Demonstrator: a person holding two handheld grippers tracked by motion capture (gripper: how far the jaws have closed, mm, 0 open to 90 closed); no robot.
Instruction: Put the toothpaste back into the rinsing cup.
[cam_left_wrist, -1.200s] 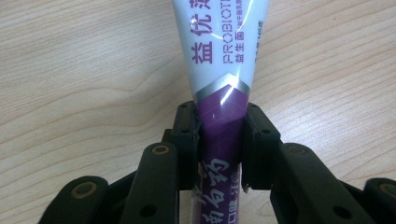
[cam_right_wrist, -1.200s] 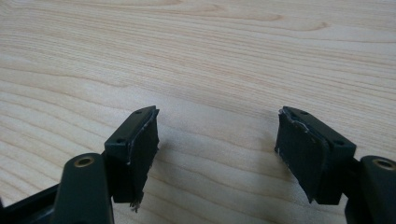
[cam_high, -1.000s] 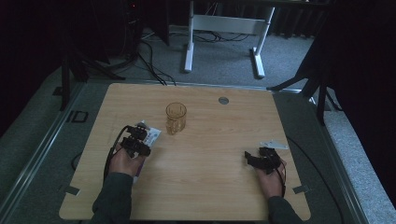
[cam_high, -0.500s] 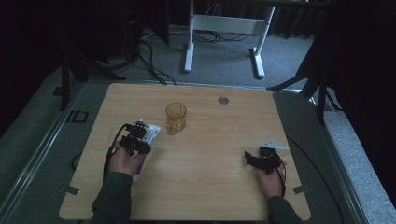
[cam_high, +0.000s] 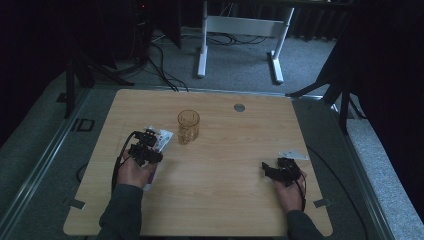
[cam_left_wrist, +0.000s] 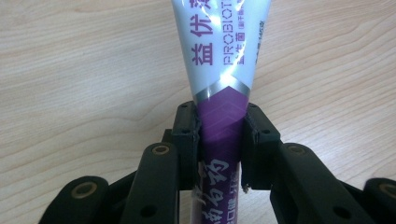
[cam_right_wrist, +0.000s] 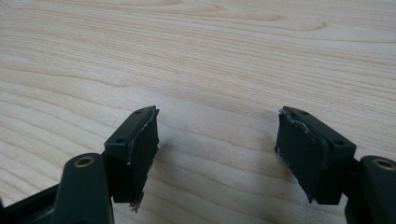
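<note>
Left gripper (cam_left_wrist: 219, 135) was clamped tight on the purple-and-white tube (cam_left_wrist: 219, 70), which lay on the table (cam_high: 225, 200) just left of the glass (cam_high: 188, 126). Right gripper (cam_right_wrist: 215, 144) sat spread wide, holding nothing, well right of the glass.

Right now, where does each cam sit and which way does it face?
High view: above the person's side, facing forward and down on the table; forearms, both hands, amber glass.
Left gripper view: on the left gripper, looking along jaws shut on the toothpaste tube.
Right gripper view: on the right gripper, jaws open over bare wood.
Shared: the tube in high and left views.
</note>
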